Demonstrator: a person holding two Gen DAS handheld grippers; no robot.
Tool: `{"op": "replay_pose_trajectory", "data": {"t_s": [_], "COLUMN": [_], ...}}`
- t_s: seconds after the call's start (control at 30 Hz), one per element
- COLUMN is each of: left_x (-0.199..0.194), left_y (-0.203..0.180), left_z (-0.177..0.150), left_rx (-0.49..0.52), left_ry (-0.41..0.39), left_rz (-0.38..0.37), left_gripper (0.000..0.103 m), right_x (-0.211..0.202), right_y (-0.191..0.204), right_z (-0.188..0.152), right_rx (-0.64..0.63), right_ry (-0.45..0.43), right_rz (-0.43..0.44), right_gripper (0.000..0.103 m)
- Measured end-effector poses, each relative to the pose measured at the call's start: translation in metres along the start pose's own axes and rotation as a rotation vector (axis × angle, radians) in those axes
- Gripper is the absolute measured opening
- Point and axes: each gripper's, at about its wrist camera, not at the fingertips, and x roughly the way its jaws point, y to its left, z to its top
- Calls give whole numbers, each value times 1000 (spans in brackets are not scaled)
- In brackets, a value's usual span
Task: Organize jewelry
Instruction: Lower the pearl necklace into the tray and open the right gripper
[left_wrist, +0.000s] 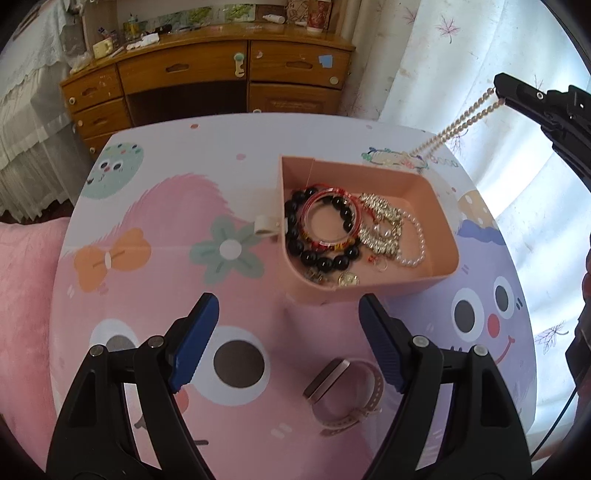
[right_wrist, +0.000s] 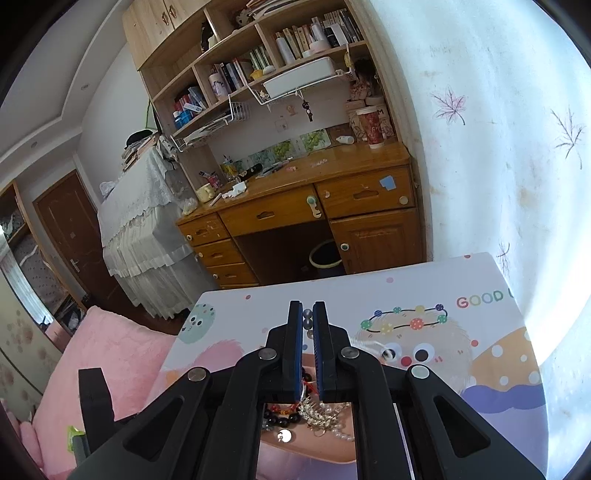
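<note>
Left gripper (left_wrist: 288, 328): open, lower frame, above watch (left_wrist: 345, 391).
Right gripper (right_wrist: 307, 321): clamped necklace (left_wrist: 458, 125), upper right, over box (left_wrist: 445, 236).

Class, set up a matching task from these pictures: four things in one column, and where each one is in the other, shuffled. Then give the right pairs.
Things:
1. pearl necklace
2. black bead bracelet
3. pink watch
4. left tongs

Places or states:
A. lying in the pink tray
B. open, holding nothing
C. on the table, outside the tray
D. hanging from the right tongs

Pairs: 1-D, 2-A, 3-C, 4-B
</note>
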Motion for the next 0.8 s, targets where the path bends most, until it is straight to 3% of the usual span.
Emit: {"op": "replay_pose_trajectory", "data": {"t_s": [0.23, 0.63, 0.8], "left_x": [-2, -9, -7], "left_y": [4, 3, 2], "left_z": [-16, -20, -26], "left_rx": [-18, -32, -33], "left_ry": [39, 31, 54], "left_rz": [-2, -24, -30], "left_gripper": [76, 76, 76], "right_x": [-14, -36, -22], "right_y": [11, 36, 35], "right_z": [-5, 3, -7], "right_rx": [6, -31, -36], "right_ry": [-41, -63, 37], "right_rz": [44, 83, 34], "right_gripper": [5, 5, 7]}}
